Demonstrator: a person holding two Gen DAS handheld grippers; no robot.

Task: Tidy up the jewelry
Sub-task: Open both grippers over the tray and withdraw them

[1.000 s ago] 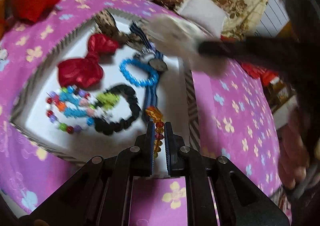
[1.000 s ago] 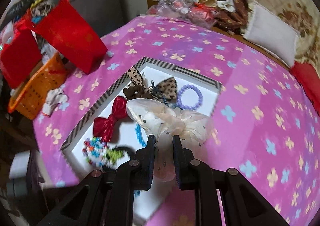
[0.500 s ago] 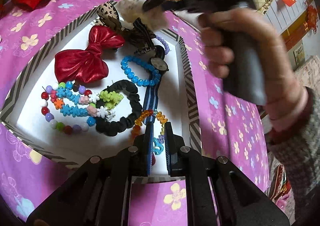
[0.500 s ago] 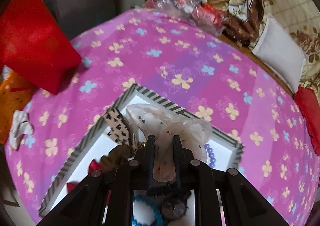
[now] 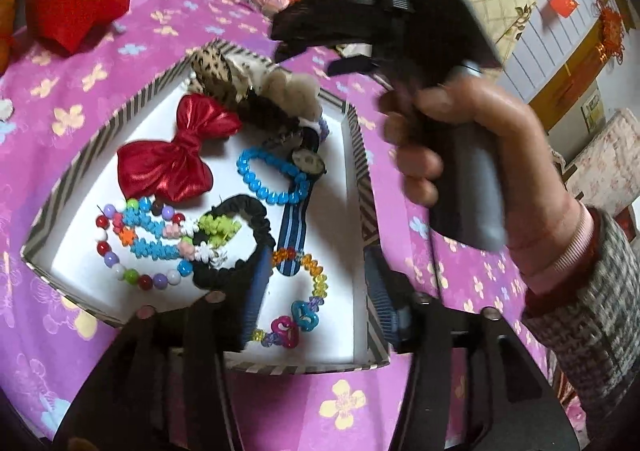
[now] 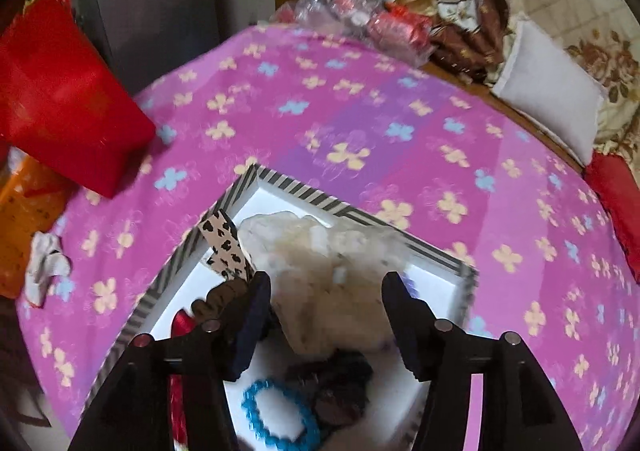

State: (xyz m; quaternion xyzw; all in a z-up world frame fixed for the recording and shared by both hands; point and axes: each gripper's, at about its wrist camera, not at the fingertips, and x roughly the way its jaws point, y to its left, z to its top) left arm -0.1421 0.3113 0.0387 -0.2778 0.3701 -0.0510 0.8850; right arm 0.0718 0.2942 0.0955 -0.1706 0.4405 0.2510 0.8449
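Note:
A striped-rim white tray point(image 5: 362, 187) on the pink flowered cloth holds a red bow point(image 5: 172, 155), a blue bead bracelet point(image 5: 268, 175), a black scrunchie point(image 5: 240, 247), several bead strings and a watch. My left gripper point(image 5: 316, 291) is open over the tray's near end, above an amber bead bracelet point(image 5: 308, 291) with charms. My right gripper point(image 6: 326, 315) is open above the tray's far corner point(image 6: 256, 171). The cream dotted bow point(image 6: 328, 271) lies there beside a leopard bow point(image 6: 226, 243); it also shows in the left wrist view point(image 5: 288, 91).
A red bag point(image 6: 60, 99) and an orange basket point(image 6: 20, 219) sit at the cloth's left edge. Plastic-wrapped packets point(image 6: 360, 19) and a white cushion point(image 6: 548, 99) lie at the far edge. The right hand and its gripper handle point(image 5: 460, 155) hang over the tray's right side.
Both grippers opened. The right let go of the cream bow, which now lies in the tray's far corner. The left let go of the amber bead bracelet, now lying in the tray.

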